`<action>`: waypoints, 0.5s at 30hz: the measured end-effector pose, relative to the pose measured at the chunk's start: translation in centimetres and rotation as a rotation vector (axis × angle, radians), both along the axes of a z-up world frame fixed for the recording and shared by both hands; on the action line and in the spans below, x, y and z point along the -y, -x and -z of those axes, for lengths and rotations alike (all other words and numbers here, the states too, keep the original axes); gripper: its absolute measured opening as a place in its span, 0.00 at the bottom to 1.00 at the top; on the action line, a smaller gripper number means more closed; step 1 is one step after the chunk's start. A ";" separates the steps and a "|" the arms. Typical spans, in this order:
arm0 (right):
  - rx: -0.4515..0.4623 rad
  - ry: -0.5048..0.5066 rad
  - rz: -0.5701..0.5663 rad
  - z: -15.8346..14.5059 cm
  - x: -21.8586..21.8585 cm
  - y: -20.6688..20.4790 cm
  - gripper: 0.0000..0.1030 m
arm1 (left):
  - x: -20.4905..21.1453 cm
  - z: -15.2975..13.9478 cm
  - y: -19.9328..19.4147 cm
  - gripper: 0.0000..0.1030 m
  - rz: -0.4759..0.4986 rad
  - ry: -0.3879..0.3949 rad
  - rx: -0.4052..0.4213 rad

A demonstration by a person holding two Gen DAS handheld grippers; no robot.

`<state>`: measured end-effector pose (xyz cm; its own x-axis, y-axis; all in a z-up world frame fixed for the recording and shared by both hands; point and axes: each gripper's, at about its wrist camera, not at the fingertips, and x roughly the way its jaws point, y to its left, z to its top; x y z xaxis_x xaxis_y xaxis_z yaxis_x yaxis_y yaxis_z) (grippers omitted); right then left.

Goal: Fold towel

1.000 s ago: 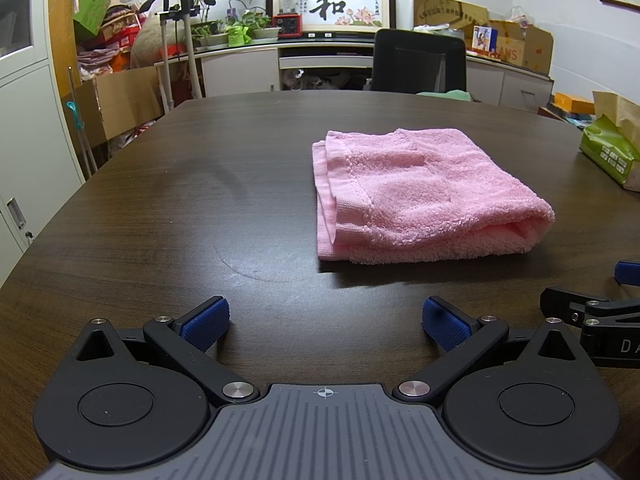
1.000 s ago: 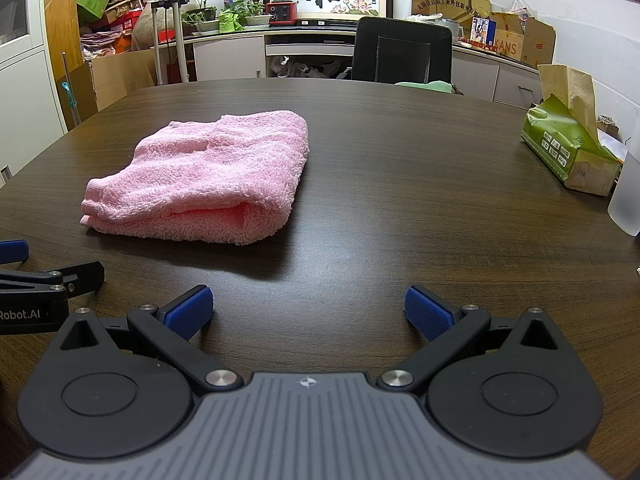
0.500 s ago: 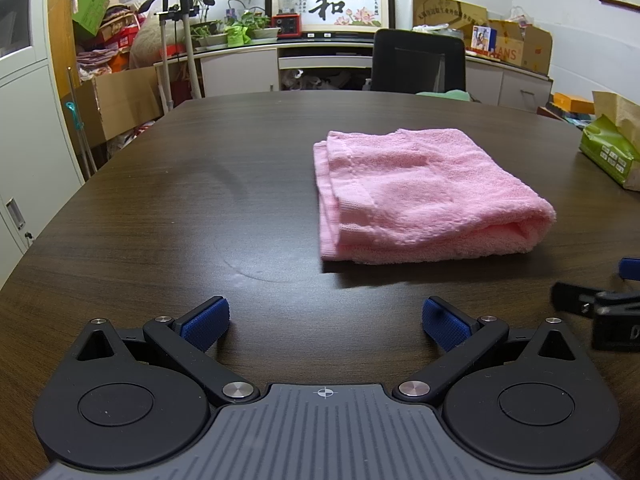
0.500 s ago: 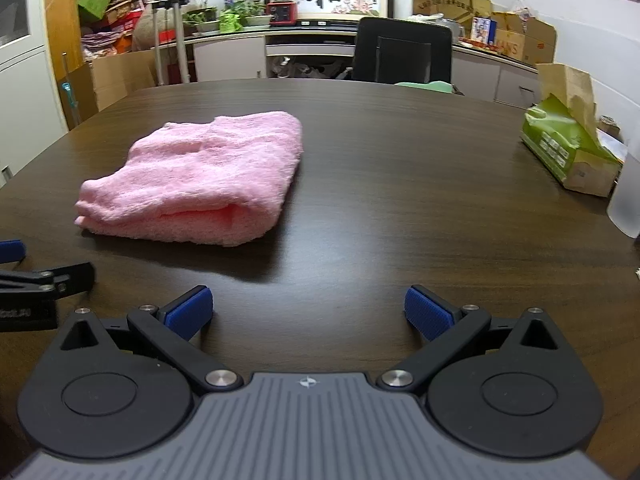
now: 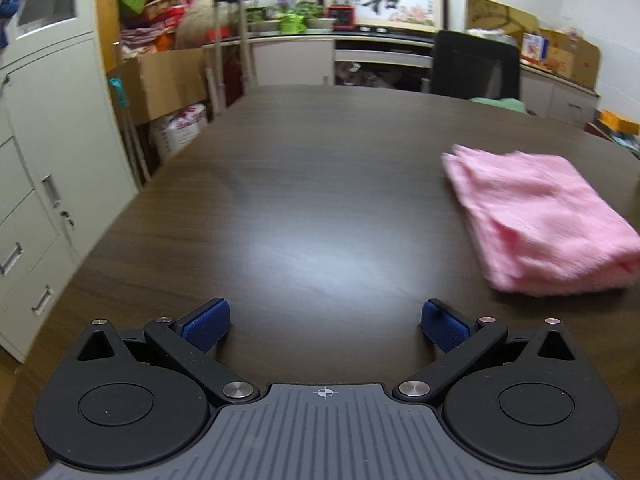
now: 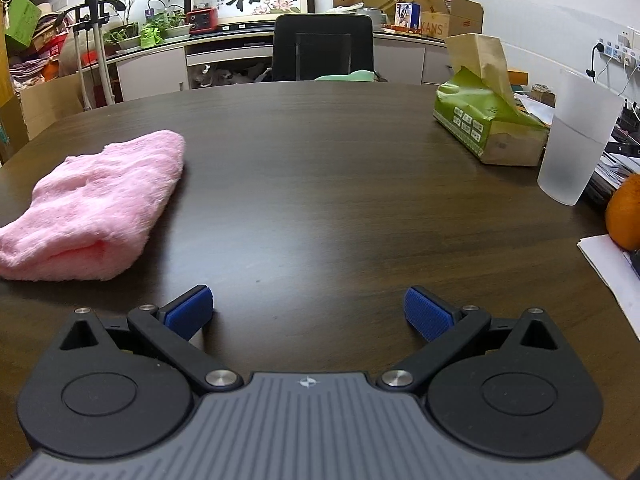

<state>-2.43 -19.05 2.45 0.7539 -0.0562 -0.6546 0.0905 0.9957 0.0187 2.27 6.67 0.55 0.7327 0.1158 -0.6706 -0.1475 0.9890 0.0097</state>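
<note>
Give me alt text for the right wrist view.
A folded pink towel lies on a dark wooden table, left of the open, empty right claw. At the right stand a green tissue pack, a frosted cup and an orange.

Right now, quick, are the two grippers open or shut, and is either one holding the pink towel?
Left gripper: open, holding nothing.
Right gripper: open, holding nothing.
</note>
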 end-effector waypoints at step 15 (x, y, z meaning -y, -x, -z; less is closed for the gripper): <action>0.003 -0.005 0.127 0.0 7.6 0.1 1.00 | -3.0 -0.5 0.0 1.00 -0.051 0.016 0.077</action>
<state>-2.58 -26.69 2.40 0.7431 -0.1486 -0.6525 0.2162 0.9761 0.0239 2.24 9.71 1.04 0.7758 0.1437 -0.6144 -0.1969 0.9802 -0.0194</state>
